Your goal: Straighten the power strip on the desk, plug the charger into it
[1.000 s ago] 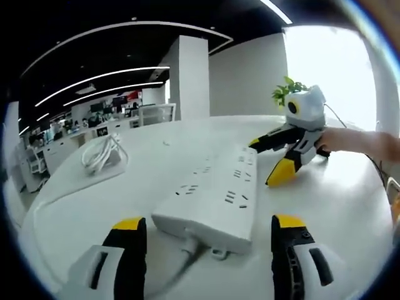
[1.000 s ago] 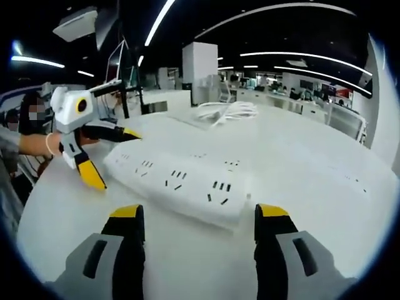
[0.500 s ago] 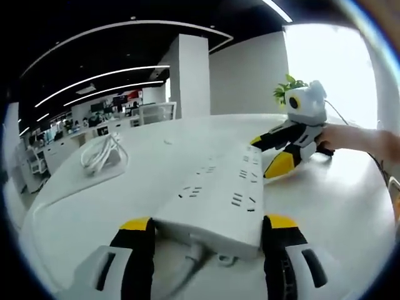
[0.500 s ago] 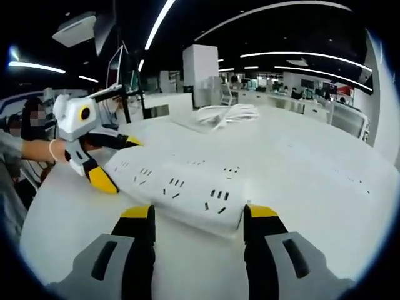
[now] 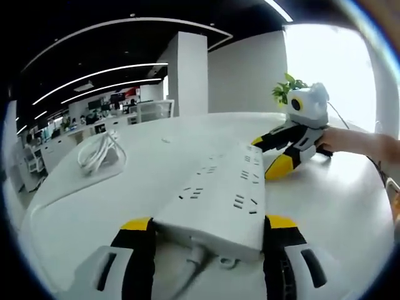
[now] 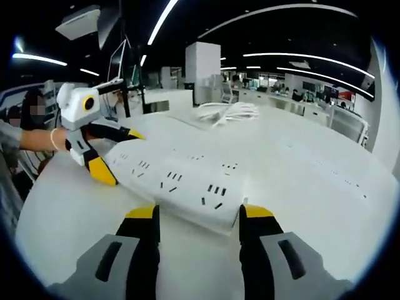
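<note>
While both tools (image 5: 208, 234) (image 6: 197, 222) clasp it, power strip (image 5: 219, 197) (white) rests flat.

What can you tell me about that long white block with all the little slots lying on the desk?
It is a power strip, a long flat white block that looks like plastic, lying flat on the white desk with rows of dark socket slots facing up. Nothing is plugged in. A white cord leaves its near end in the left gripper view. The left gripper clasps that end, and the right gripper clasps the opposite end, yellow-tipped jaws against its sides.
</note>
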Demonstrator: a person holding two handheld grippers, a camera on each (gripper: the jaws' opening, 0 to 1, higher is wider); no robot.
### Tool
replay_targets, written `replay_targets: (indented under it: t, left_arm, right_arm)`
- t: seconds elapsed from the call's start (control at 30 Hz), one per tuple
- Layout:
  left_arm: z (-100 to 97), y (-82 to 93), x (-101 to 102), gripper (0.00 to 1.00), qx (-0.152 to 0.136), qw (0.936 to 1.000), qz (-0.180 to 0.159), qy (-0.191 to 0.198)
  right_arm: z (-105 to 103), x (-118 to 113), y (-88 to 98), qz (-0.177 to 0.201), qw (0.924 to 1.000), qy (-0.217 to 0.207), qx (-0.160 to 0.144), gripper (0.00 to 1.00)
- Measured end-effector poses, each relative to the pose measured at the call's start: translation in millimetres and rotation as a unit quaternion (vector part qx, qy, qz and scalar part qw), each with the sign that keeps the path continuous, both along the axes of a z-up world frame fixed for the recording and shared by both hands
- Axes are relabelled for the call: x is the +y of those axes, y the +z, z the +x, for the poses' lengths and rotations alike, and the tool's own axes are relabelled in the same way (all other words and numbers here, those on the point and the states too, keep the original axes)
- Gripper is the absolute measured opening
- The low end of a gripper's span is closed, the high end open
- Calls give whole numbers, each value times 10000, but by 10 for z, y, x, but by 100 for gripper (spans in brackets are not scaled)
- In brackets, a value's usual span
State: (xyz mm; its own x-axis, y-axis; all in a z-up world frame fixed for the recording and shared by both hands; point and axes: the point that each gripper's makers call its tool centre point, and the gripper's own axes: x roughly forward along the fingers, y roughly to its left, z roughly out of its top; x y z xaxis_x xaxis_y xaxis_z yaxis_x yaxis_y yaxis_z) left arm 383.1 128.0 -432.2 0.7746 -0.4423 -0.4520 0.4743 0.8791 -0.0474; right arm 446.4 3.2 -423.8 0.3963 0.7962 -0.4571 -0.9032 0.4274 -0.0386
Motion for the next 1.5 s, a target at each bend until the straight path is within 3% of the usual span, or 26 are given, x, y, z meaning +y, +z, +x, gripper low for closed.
replay_targets:
  t: [0.57,1.5]
  left_arm:
    - [97,-16,-13,70,173,9982,88,-575]
    - [157,-55,-110,70,307,9906,221,-1314]
  right_arm:
    - [-56,-112,-1,85,9992,-329,221,45]
    - [-175,-291,-30,47,9973,-701,203,39]
